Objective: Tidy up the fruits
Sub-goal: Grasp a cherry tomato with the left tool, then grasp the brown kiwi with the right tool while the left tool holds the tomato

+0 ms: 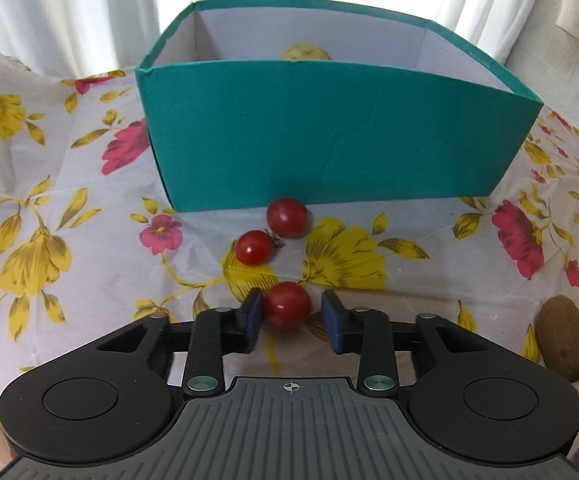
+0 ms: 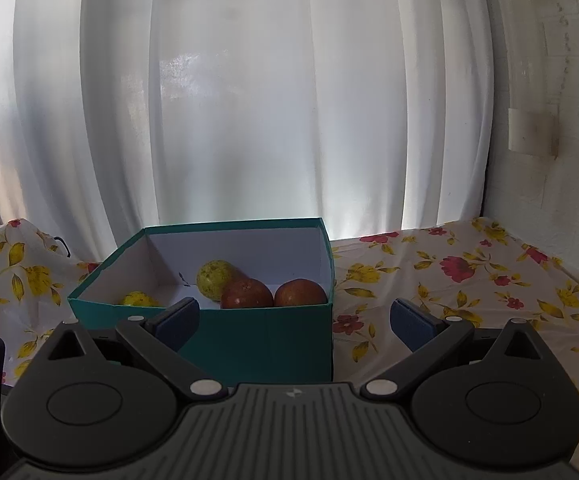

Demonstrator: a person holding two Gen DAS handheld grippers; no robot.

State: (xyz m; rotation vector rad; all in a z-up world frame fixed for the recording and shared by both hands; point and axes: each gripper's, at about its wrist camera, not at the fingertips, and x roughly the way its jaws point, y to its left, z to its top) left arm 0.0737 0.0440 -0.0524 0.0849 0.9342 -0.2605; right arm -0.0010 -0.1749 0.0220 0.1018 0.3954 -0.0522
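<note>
I have the left gripper (image 1: pixel 292 316) pointed down at the flowered tablecloth (image 1: pixel 49 184), with the nearest cherry tomato (image 1: pixel 288 305) sitting between its blue pads (image 1: pixel 254 318). The left pad touches the tomato's side, while a small gap shows between the fruit and the right pad, so the jaws stand narrow around it without a full pinch that I can confirm. Two more cherry tomatoes lie just beyond: a smaller one (image 1: pixel 254 247) with a bit of stem, and a bigger one (image 1: pixel 287 217) right against the near wall of the teal box (image 1: pixel 329 128). A brown kiwi (image 1: pixel 565 338) rests on the cloth well off to the right.

From the right wrist view I see the right gripper (image 2: pixel 295 322) spread wide with nothing between its pads, hovering near the box (image 2: pixel 265 340) and looking over its rim. Inside are two reddish-brown fruits (image 2: pixel 246 294) (image 2: pixel 300 293) side by side near the right corner, a yellow-green pear (image 2: pixel 213 278) behind them, and another yellow-green fruit (image 2: pixel 139 300) at the left, half hidden by the near wall. White curtains (image 2: pixel 249 100) hang behind the table
</note>
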